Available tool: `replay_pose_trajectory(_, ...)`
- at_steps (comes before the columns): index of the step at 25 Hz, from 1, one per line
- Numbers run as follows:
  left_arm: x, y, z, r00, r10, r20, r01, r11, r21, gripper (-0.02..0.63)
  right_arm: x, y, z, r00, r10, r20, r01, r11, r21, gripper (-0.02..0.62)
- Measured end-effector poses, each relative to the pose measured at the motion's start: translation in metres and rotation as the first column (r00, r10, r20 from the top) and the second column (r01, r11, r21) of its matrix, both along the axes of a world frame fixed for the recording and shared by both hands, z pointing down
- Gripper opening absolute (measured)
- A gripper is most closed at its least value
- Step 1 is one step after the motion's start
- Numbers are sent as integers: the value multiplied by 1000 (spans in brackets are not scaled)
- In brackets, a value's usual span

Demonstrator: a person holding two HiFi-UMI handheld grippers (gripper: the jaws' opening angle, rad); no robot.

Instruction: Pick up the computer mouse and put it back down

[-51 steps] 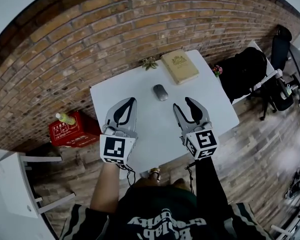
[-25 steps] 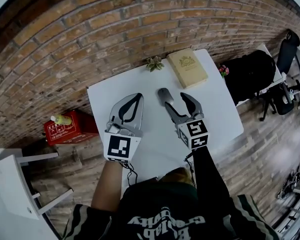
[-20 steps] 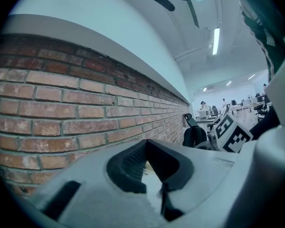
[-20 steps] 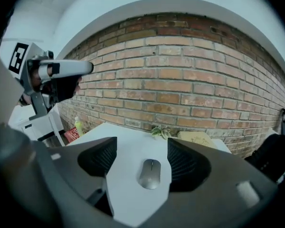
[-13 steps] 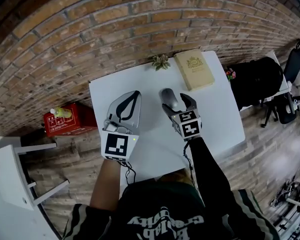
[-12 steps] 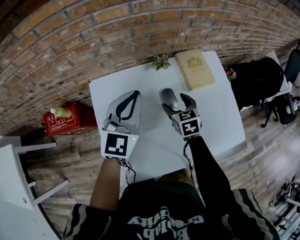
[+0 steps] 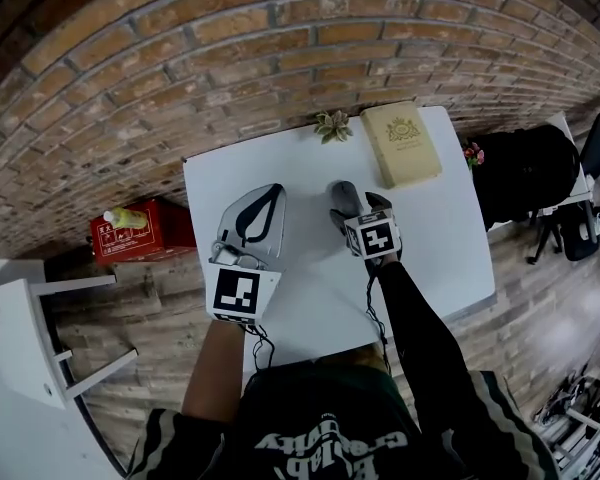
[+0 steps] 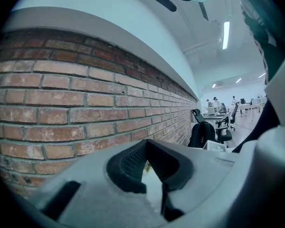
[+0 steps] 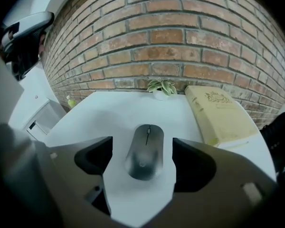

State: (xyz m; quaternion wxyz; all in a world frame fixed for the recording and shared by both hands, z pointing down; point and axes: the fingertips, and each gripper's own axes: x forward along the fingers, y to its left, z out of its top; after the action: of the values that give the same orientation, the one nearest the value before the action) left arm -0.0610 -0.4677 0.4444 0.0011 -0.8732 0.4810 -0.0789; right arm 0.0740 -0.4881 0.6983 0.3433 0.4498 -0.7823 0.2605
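Note:
A dark grey computer mouse (image 7: 342,194) (image 9: 145,151) lies on the white table (image 7: 280,298) in front of the brick wall. My right gripper (image 7: 356,208) (image 9: 142,161) is tilted down over it. Its jaws have just been opening and now stand wide, one on each side of the mouse, with white table showing between each pad and the mouse. My left gripper (image 7: 268,196) (image 8: 145,145) hovers over the table to the left of the mouse. Its fingertips meet and it holds nothing.
A tan book (image 7: 405,143) (image 9: 218,115) lies at the table's far right, with a small potted plant (image 7: 332,125) (image 9: 161,87) beside it against the wall. A red box (image 7: 140,233) sits on the floor at left. A black chair (image 7: 535,173) stands at right.
My right gripper dropped and moved forward to the mouse, its jaws spreading until they straddle it. The left gripper sank a little and stayed closed. The mouse has not moved.

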Motion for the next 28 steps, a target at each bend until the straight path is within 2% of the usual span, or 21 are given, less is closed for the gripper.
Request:
replay_pose_trajectory(8,-1,-7,7,1000,5,-1,-5,1000,-4,6,-3,-11,26,1000,0,-30,-3,997,-79,408)
replay_pose_trajectory(13,-1,-8,16,1000,11,9,-10,999,-37,6,-7,-16,35,999,-2,-46,-3,993,-118,411)
replay_pose_trajectory(21,-6,-8,17,1000,9,5,-9,999,-44,6,-7,-16,39,995,2,-98,-14,993,-117,415)
replay_pose_trajectory(22,-7,-8,17,1000,6,0,-6,999,-43,6,-6,-16,38,995,3,-101,-15,993,-118,402)
replay_pose_trajectory(24,-9,-9,15,1000,1,-12,-1,999,-34,6,-4,-17,37,994,9,-105,-22,992,-124,306)
replay_pose_trajectory(28,-9,-7,16,1000,1,-20,-2,999,-33,6,-5,-17,36,995,15,-102,-28,992,-123,305)
